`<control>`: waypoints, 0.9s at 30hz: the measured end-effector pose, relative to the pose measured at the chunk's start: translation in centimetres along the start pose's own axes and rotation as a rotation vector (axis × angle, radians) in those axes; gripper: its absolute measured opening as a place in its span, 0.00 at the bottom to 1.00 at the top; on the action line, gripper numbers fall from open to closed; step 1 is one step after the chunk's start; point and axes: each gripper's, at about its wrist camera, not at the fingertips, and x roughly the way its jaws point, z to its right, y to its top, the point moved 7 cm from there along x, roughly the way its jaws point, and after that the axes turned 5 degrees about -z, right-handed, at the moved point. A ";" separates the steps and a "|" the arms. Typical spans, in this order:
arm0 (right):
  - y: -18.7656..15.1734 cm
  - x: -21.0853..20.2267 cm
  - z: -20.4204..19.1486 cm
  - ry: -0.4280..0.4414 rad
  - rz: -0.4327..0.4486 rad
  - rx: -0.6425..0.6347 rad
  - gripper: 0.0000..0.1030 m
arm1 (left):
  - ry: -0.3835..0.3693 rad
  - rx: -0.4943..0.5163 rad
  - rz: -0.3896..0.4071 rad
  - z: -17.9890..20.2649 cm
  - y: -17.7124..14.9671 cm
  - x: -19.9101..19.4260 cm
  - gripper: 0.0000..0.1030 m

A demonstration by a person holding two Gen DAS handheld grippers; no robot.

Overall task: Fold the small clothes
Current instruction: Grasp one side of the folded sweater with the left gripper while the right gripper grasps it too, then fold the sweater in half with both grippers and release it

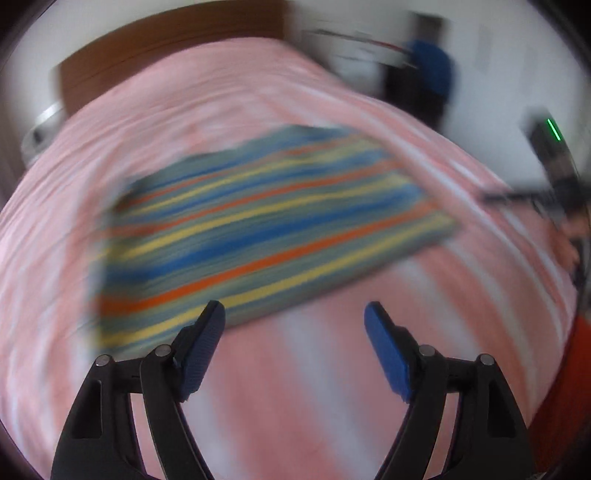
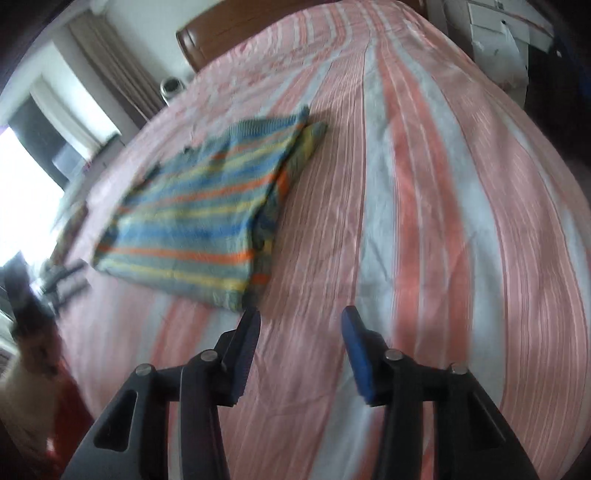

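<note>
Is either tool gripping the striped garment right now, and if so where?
Neither. The left tool and right tool are both open with nothing between their pads; the striped garment lies folded on the bed.

**Stripes on stripes**

The folded garment (image 2: 192, 210) is grey-green, banded with blue, yellow and orange stripes. Beneath it the bedspread (image 2: 424, 221) runs in salmon-pink and pale grey-white stripes, with thin white lines through the pink. The headboard (image 2: 236, 35), at 12 o'clock from the garment, is brown wood. Each gripper, left (image 1: 294, 314) and right (image 2: 301, 317), has black arms with blue pads (image 1: 384, 347). A red-orange patch (image 1: 565, 387) shows at 4 o'clock in the left view.
</note>
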 end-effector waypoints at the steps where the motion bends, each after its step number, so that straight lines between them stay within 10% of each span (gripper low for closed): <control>1: 1.5 0.5 -0.5 0.041 0.022 0.007 0.45 | -0.015 0.037 0.002 1.8 0.8 1.0 0.77; 7: 8.7 6.6 -0.7 0.203 -0.027 0.099 0.45 | 0.015 0.264 -0.002 11.5 6.0 9.2 0.76; 11: 13.4 11.5 0.2 0.216 -0.072 0.143 0.45 | -0.027 0.257 0.006 12.2 7.5 10.0 0.13; 14: 15.9 13.5 0.7 0.243 -0.063 0.203 0.35 | -0.061 0.187 0.039 10.9 7.7 9.1 0.09; 15: 16.5 14.0 0.7 0.234 -0.067 0.205 0.06 | -0.090 0.137 0.064 9.9 7.7 8.0 0.09; 21: 19.1 10.9 -6.9 0.243 0.016 0.075 0.07 | -0.166 -0.222 0.169 -0.8 5.5 0.1 0.08; 27: 20.8 13.8 -21.9 0.316 -0.039 -0.114 0.07 | -0.090 -0.497 0.179 -12.6 -0.5 -4.3 0.08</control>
